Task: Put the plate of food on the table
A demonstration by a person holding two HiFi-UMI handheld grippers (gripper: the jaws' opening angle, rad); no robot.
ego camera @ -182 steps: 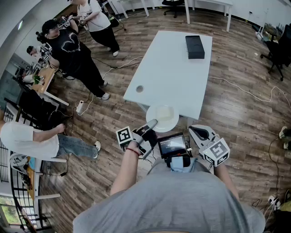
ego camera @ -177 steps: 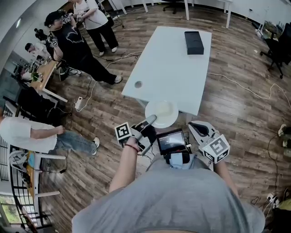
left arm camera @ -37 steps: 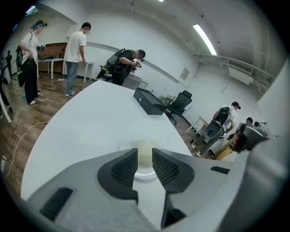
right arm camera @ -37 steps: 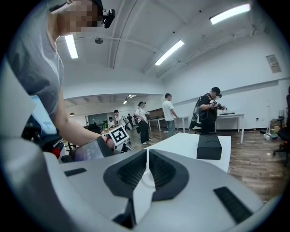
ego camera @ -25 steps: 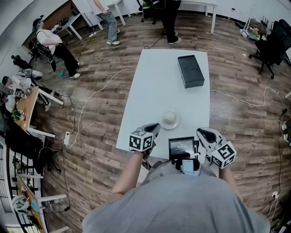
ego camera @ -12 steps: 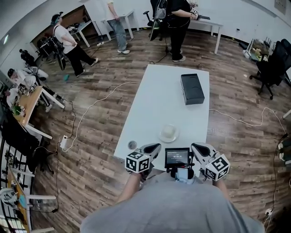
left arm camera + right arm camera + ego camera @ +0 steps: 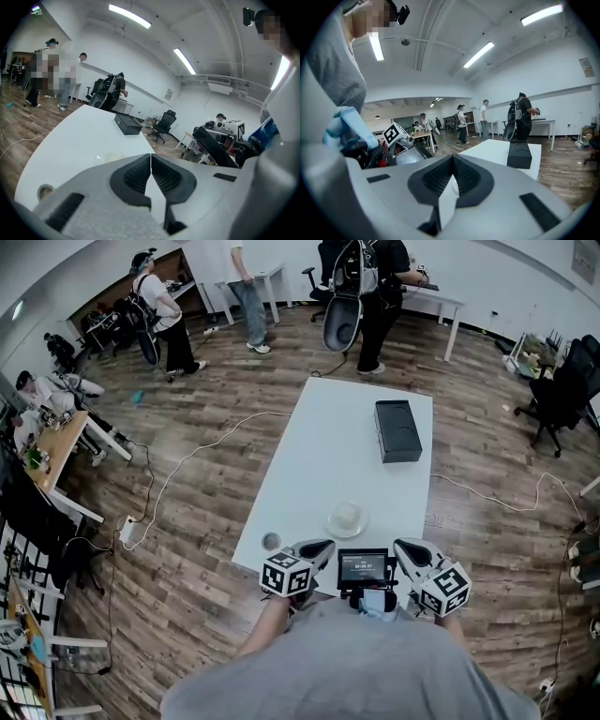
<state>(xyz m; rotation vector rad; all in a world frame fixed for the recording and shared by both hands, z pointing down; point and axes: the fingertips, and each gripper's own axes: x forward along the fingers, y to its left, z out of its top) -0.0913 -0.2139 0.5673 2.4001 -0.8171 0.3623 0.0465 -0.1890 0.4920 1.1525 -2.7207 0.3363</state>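
Plate of food rests on the white table, close to its near edge, touched by neither tool. A small round object lies at the near left corner. A black box sits farther off, toward the right edge.

Left gripper and right gripper are low and close to the body at the table's near edge, either side of a small screen, tips pointing toward the plate. On each, the jaws are pressed together with nothing between them.

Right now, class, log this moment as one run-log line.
plate of food: on white table, near end | left gripper: shut, empty | right gripper: shut, empty | black box: far end
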